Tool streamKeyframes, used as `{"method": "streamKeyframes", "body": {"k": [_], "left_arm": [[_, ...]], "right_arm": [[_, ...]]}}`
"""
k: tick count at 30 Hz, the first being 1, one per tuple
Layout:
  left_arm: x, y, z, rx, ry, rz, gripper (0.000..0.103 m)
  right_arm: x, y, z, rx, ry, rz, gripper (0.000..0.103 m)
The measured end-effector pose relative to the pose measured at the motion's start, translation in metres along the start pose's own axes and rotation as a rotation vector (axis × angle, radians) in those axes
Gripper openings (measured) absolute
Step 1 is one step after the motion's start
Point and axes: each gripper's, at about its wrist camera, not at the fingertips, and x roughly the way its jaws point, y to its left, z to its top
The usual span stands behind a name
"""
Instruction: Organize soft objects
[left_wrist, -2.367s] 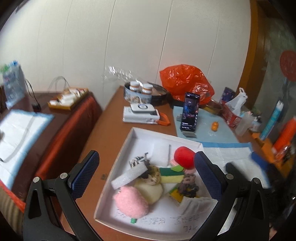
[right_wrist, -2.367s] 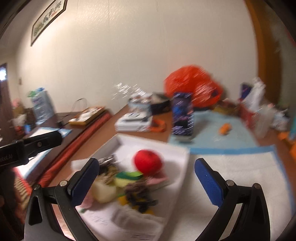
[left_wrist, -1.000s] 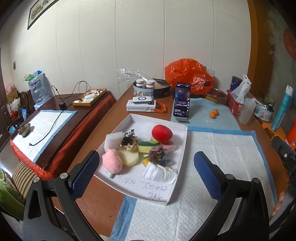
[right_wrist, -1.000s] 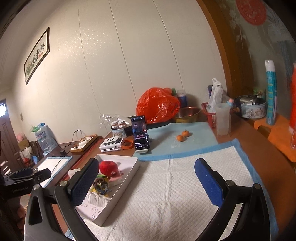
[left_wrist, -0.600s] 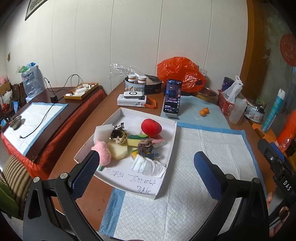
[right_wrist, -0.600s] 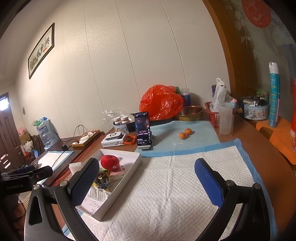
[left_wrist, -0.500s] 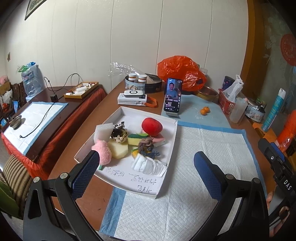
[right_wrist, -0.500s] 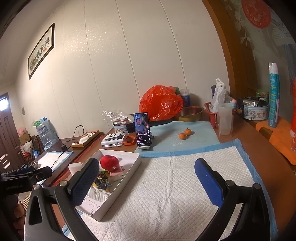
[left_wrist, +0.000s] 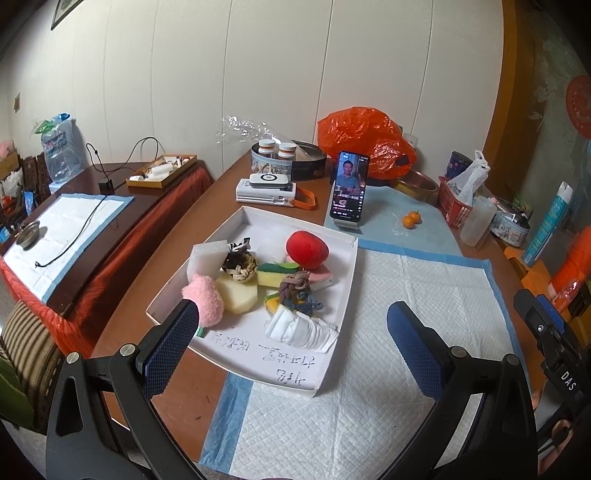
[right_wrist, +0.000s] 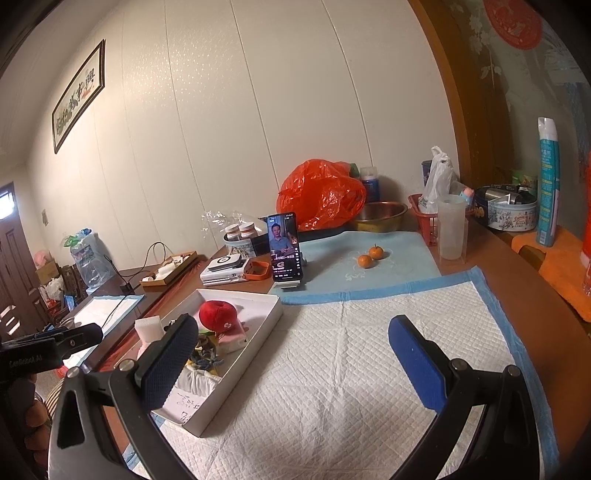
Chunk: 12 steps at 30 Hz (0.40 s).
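Above the counter, left gripper (left_wrist: 291, 338) and right gripper (right_wrist: 291, 350) hover, jaws wide apart, empty. Soft objects, including red plush (left_wrist: 307, 249) and pink pompom (left_wrist: 204, 300), fill the white tray (left_wrist: 334, 363) beside the quilted pad (right_wrist: 351, 369).

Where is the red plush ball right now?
In the left wrist view, the red plush ball lies in the white tray, at its far right, behind the green-and-yellow sponge.

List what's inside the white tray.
In the tray: red ball, pink pom-pom, white foam, sponges, knotted ropes, folded mask. Anything beneath the pile is hidden.
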Motion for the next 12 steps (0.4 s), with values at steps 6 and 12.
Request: {"method": "streamKeyframes", "body": {"k": [6, 12], "left_arm": [[0.0033, 0.0035, 0.0001, 0.0, 0.012, 0.007, 0.103], [0.004, 0.0065, -0.0002, -0.002, 0.008, 0.018, 0.103]], "right_arm": [[0.0022, 0.0016, -0.001, -0.001, 0.007, 0.0, 0.103], [0.0045, 0.003, -0.0017, 0.001, 0.013, 0.003, 0.103]]}}
